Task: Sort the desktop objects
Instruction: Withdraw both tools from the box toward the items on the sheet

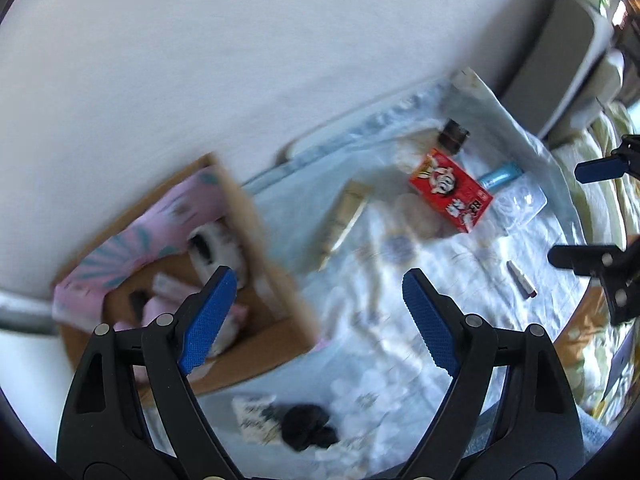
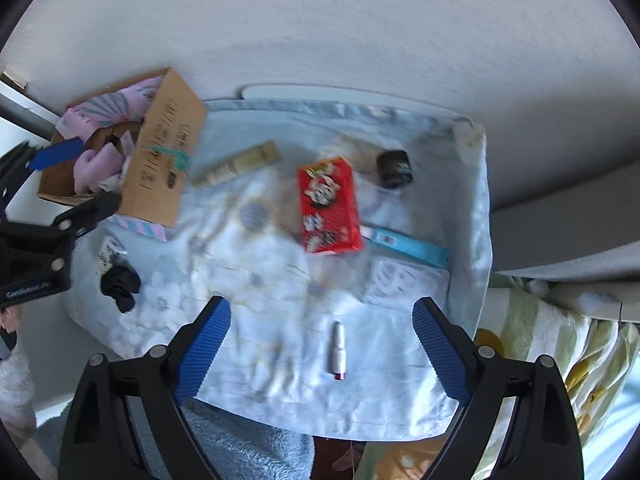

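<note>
Both grippers, left gripper (image 1: pixel 316 316) and right gripper (image 2: pixel 322 344), hang empty with fingers wide. The small white tube (image 2: pixel 338 350) lies on the worktop between the right fingers; the cardboard box (image 2: pixel 160 148) stands far left. The soft cloth (image 2: pixel 280 272) could bunch and roll the tube away.

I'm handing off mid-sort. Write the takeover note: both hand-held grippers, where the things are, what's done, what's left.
Left hand-held gripper: open, nothing between its jaws, over the cardboard box's near edge.
Right hand-held gripper: open, nothing held, above the small white tube.
Cardboard box, left end of the table: already holds pink and white items.
Still on the blue cloth: red carton, beige tube, dark jar, light-blue flat pack, clear plastic tray, black bundle, small white tube.
Left: sort those loose items; the white tube lies nearest the right hand-held gripper.
</note>
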